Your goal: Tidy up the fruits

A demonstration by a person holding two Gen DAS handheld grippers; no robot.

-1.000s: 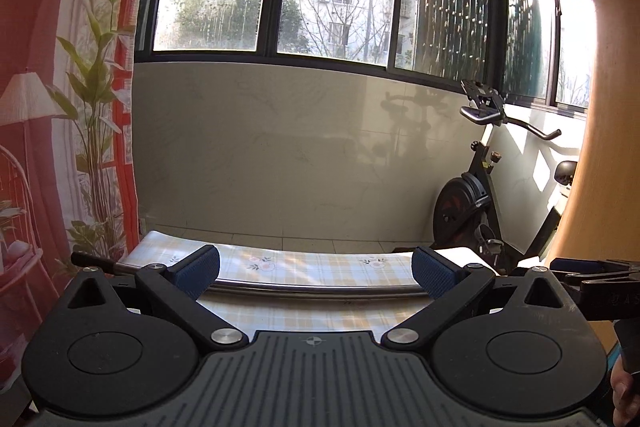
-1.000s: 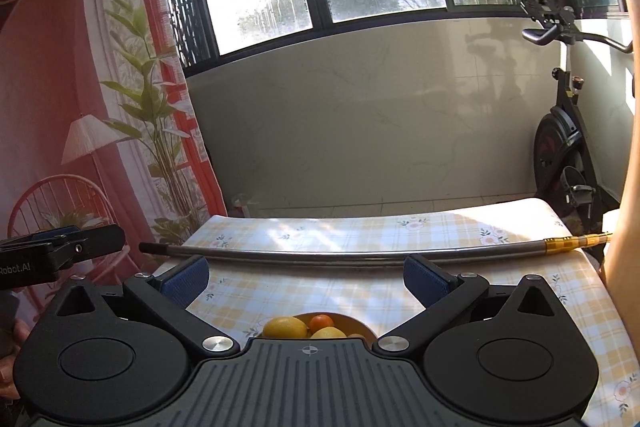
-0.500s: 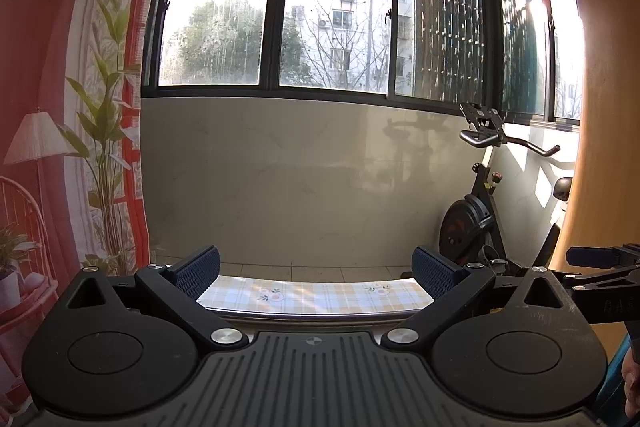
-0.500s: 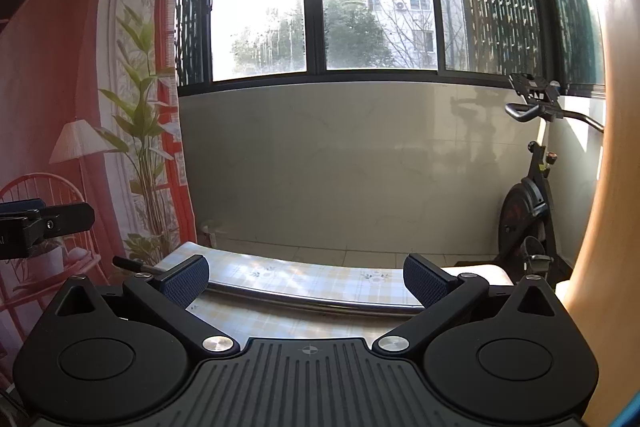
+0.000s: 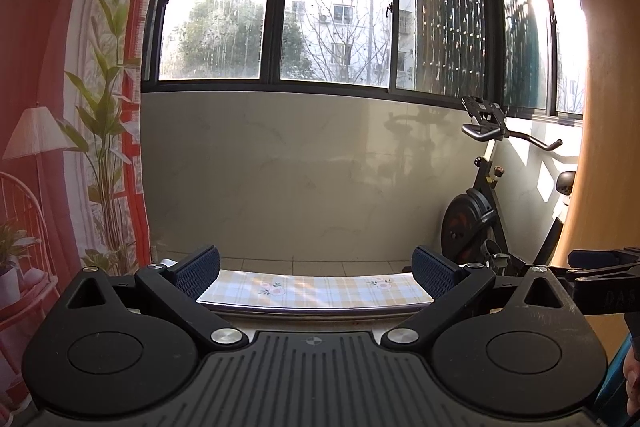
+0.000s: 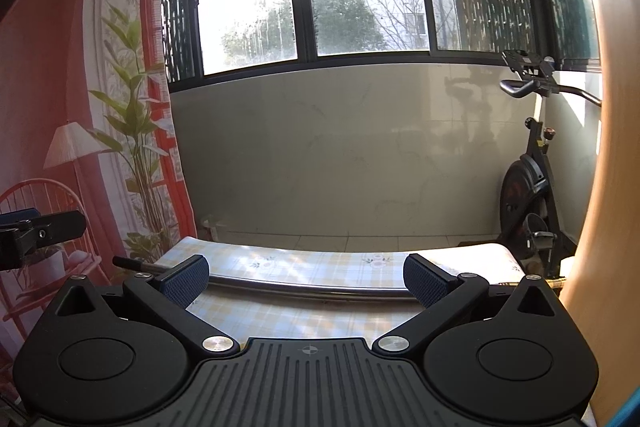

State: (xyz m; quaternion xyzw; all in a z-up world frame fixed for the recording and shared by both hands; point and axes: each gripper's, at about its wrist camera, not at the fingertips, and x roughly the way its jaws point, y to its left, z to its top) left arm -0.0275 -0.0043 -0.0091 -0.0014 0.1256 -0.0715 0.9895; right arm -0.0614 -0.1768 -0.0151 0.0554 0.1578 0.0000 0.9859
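Both grippers level, aimed at the far wall, not at the work. Left gripper [image 5: 316,269] jaws wide, nothing between them; right gripper [image 6: 306,277] jaws wide too, empty. Landmark: metal rod [image 6: 312,287] lying across the checked tablecloth [image 6: 320,265]. Both grippers sit on the near side of the rod, above table height; beyond the rod is only a strip of cloth, then floor tiles and the exercise bike [image 6: 532,187] off past the rod's right end. Fruits: not visible in either view now, so location can't be told; my guess is they're on the near side of the rod, below the cameras' lower edge, hidden by the gripper bodies. Task looks barely started, nothing held. To do this step well: tilt both wrists down until fruit and its container show, choose one piece, keep jaws wide on approach, centre it between the pads, close gently since round fruit rolls and bruises. Keep the other gripper out of the way.
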